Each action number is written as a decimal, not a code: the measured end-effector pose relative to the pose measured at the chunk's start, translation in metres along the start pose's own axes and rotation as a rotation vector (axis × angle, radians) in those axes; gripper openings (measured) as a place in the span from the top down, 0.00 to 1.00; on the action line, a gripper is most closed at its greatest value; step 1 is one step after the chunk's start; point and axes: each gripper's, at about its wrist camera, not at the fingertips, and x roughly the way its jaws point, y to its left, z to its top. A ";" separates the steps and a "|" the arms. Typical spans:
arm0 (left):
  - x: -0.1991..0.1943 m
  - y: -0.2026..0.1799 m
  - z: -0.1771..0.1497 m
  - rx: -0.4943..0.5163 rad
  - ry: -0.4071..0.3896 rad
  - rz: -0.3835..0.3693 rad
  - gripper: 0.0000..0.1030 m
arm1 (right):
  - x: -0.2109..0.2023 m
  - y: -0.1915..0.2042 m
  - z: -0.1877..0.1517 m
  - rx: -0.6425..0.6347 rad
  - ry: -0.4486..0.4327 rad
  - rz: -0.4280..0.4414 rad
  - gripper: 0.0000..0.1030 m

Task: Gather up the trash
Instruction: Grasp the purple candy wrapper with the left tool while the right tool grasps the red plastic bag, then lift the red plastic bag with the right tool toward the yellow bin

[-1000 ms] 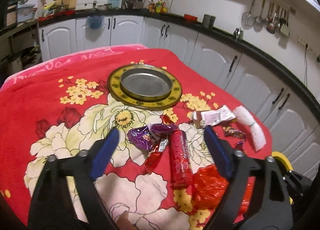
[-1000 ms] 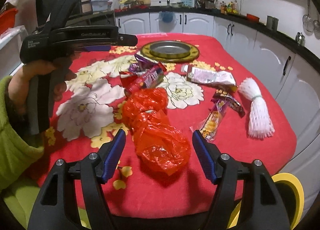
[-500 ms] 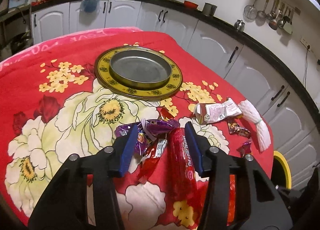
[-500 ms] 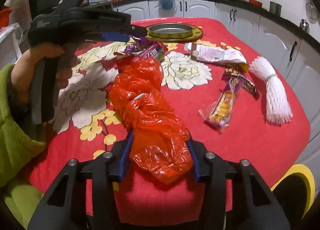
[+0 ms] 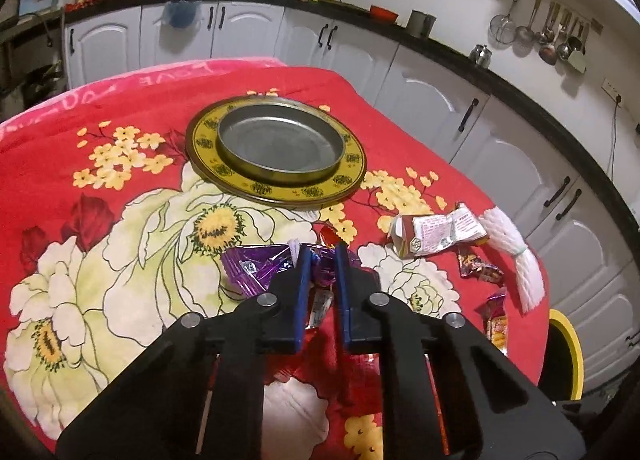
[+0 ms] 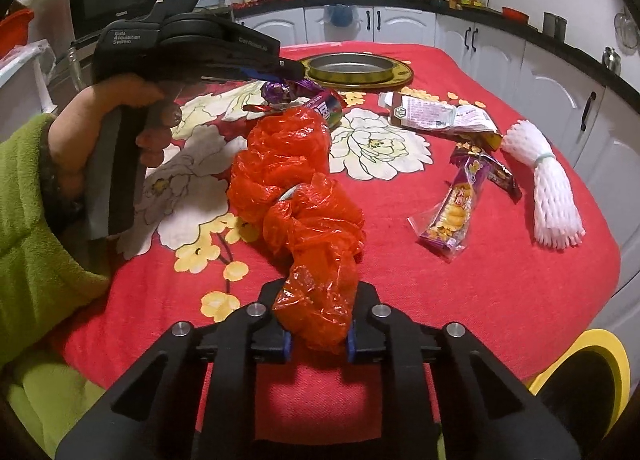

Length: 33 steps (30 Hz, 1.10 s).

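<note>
Trash lies on a table under a red floral cloth (image 5: 120, 107). My left gripper (image 5: 321, 258) is shut on a crumpled purple wrapper (image 5: 248, 272); in the right wrist view the same gripper (image 6: 291, 69) pinches that purple wrapper (image 6: 280, 91), and a hand in a green sleeve holds it. A long crumpled red plastic bag (image 6: 296, 179) runs toward the near edge. Its near end sits between the pads of my right gripper (image 6: 319, 324), whose jaws are closing and press on it. A red snack tube (image 6: 326, 107) lies beside the purple wrapper.
A flattened carton (image 6: 436, 115), a purple-yellow snack packet (image 6: 460, 203) and a white foam net (image 6: 548, 187) lie on the right side. A metal tin on a yellow-rimmed plate (image 5: 200, 147) stands at the back. A yellow-rimmed bin (image 6: 592, 380) stands off the table's right corner.
Both grippers went from wide open to closed. The left one moved forward and down onto the purple wrapper; the right one closed around the near end of the red bag.
</note>
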 end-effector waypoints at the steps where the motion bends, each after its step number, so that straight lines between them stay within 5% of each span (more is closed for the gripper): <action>1: -0.003 0.000 0.000 0.000 -0.009 0.000 0.94 | -0.002 0.001 0.000 0.000 -0.006 0.000 0.85; 14: -0.057 -0.015 0.014 0.028 -0.145 -0.031 0.96 | -0.034 -0.006 0.006 0.044 -0.103 -0.008 0.87; 33: -0.096 -0.087 0.006 0.151 -0.200 -0.154 0.96 | -0.103 -0.055 0.005 0.191 -0.241 -0.120 0.87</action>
